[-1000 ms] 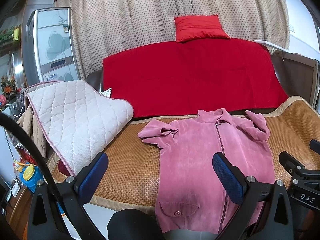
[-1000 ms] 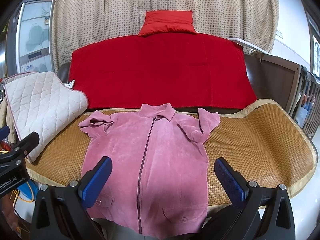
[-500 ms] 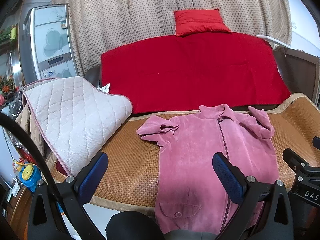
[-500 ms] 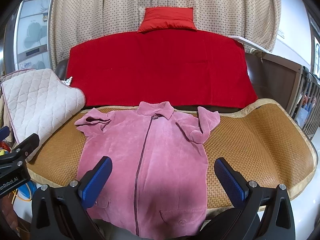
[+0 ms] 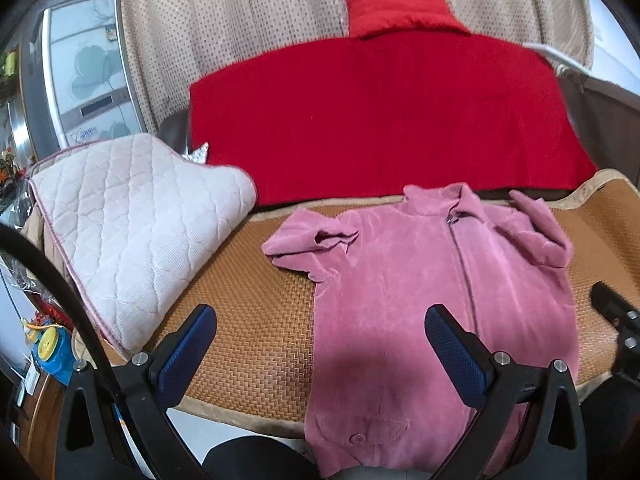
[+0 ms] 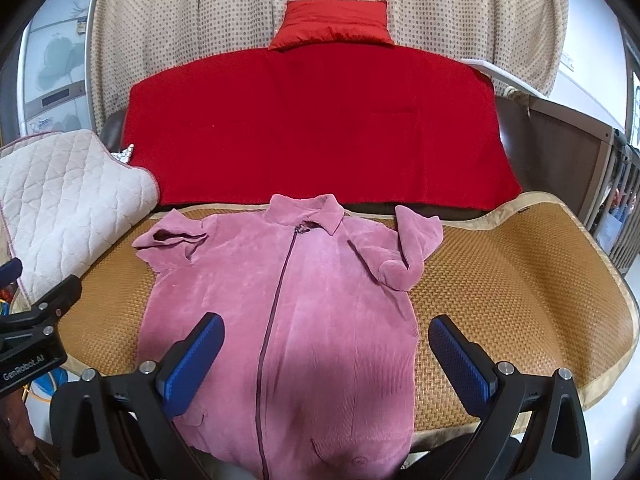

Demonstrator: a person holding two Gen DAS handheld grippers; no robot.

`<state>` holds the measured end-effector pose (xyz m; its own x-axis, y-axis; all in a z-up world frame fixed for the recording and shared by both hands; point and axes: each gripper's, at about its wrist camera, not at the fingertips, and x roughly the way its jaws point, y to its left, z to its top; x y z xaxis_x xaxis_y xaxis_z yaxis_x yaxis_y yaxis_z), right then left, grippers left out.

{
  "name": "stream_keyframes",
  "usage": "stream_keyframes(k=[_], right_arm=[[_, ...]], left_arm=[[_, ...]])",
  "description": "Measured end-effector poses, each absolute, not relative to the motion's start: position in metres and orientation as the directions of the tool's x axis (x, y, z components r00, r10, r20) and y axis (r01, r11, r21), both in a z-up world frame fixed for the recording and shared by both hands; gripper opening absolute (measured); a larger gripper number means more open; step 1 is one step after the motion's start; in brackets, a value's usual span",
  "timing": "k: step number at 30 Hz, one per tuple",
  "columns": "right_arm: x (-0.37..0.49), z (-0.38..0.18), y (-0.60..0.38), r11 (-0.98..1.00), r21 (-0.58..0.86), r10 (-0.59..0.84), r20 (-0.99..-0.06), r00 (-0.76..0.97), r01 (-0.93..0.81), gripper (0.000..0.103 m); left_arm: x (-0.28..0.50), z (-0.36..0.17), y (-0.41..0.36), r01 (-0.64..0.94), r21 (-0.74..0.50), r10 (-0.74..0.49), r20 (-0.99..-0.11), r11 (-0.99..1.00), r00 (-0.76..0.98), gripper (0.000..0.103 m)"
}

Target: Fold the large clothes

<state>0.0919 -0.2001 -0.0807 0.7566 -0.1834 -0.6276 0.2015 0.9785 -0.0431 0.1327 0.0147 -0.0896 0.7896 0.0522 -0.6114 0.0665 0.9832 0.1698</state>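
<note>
From your left wrist camera, the pink jacket point(image 5: 420, 280) now looks bigger and fills more of the lower right of the frame than it did a second ago. That means you have moved closer to it. Nothing on the jacket has changed: it lies flat, zipped up, on the woven mat point(image 5: 248, 320), with both short sleeves bunched up. So I think the folding has not started yet, and you are only moving in. Your left gripper point(image 5: 320, 336) is wide open and holds nothing. It hangs above the mat, low in the frame. One blue pad point(image 5: 188, 344) is over bare mat and the other is over the jacket's body. The white quilted pad point(image 5: 132, 232) sits at the left, and the red blanket point(image 5: 380, 120) is behind.

From your right wrist camera, the jacket point(image 6: 288, 300) has also grown in the frame, and its hem now runs off the bottom edge. Its shape is the same as before. The collar points to the red blanket point(image 6: 312, 128) at the top. The sleeve at the right of the frame curls up on the mat point(image 6: 520, 280). Your right gripper point(image 6: 324, 344) is wide open too, and empty. It hangs over the lower half of the jacket, one pad on each side of the zipper. At the far left edge you can see part of your left gripper point(image 6: 36, 332).
</note>
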Motion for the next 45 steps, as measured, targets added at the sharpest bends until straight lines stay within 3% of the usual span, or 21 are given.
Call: stream_keyframes(k=[6,11,17,24,28,30,32,35,38,45], right_arm=[[0.125,-0.1,-0.219,0.973,-0.047,-0.203,-0.646,0.736,0.227,0.103],[0.154,-0.123,-0.256,0.968,0.002,-0.189,-0.658,0.729,0.252,0.103],[0.208,-0.17,-0.369,0.883,0.292,-0.067,-0.696,0.715,0.367,0.103],[0.259,-0.209,-0.467,0.731,0.473,-0.005,-0.718,0.696,0.493,0.101],[0.289,-0.23,-0.479,0.69,0.539,0.086,-0.724,0.685,0.483,0.091],[0.304,-0.237,-0.473,0.697,0.536,0.11,-0.737,0.667,0.476,0.08],[0.318,-0.244,-0.462,0.735,0.495,0.121,-0.768,0.629,0.463,0.047],[0.323,-0.243,-0.452,0.779,0.433,0.078,-0.784,0.616,0.453,0.018],[0.313,-0.226,-0.441,0.808,0.431,0.059,-0.738,0.672,0.402,0.011],[0.279,-0.191,-0.388,0.879,0.444,0.151,-0.607,0.781,0.175,0.01]], left_arm=[[0.168,-0.109,0.011,0.059,0.172,0.067,-0.647,0.983,0.76,0.103],[0.217,-0.141,0.01,0.098,0.126,0.028,-0.74,0.987,0.672,0.103],[0.286,-0.197,0.005,0.079,0.084,0.024,-0.824,0.993,0.566,0.103],[0.323,-0.234,0.001,0.065,0.058,0.016,-0.857,0.996,0.515,0.103],[0.332,-0.244,-0.003,0.069,0.088,0.042,-0.866,0.994,0.498,0.103],[0.331,-0.244,-0.003,0.069,0.087,0.041,-0.862,0.994,0.505,0.103],[0.33,-0.243,-0.003,0.07,0.086,0.038,-0.857,0.994,0.514,0.103],[0.322,-0.244,-0.002,0.071,0.093,0.041,-0.844,0.993,0.534,0.103],[0.318,-0.245,-0.003,0.064,0.089,0.04,-0.841,0.994,0.54,0.103],[0.32,-0.241,0.004,0.071,0.071,0.027,-0.869,0.995,0.494,0.103]])
